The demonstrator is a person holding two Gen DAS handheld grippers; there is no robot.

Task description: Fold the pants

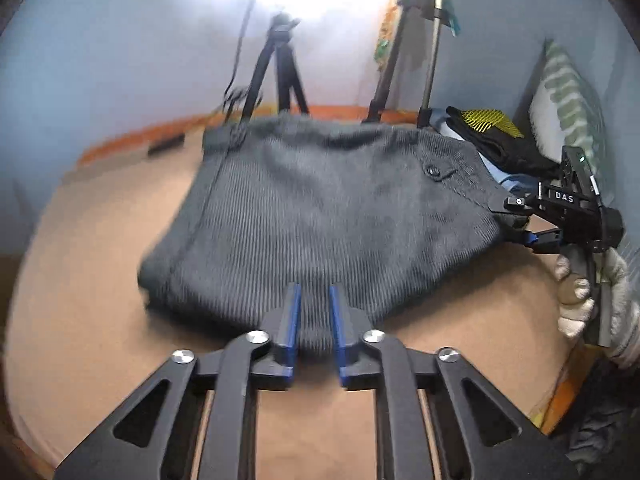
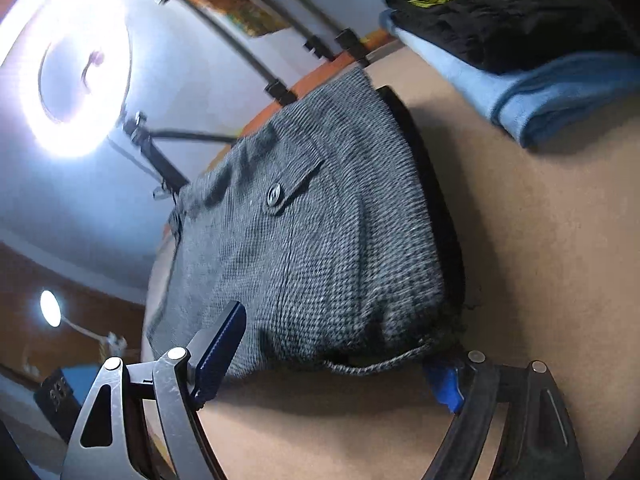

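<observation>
The grey woven pants (image 1: 320, 216) lie folded in a thick bundle on the tan table (image 1: 80, 320), button pocket up. My left gripper (image 1: 314, 316) sits at the bundle's near edge, its blue pads narrowly apart with cloth between them. My right gripper (image 1: 516, 220) is at the bundle's right corner. In the right wrist view its jaws stand wide apart around the pants (image 2: 320, 248), one finger above the fabric (image 2: 224, 340) and the other (image 2: 444, 384) below its edge. The right gripper (image 2: 334, 360) is open.
A stack of folded clothes, black and yellow on blue (image 1: 492, 140), lies at the back right, also in the right wrist view (image 2: 520, 40). A black tripod (image 1: 276, 72) and stand poles rise behind the table. A striped pillow (image 1: 568, 100) leans at the far right.
</observation>
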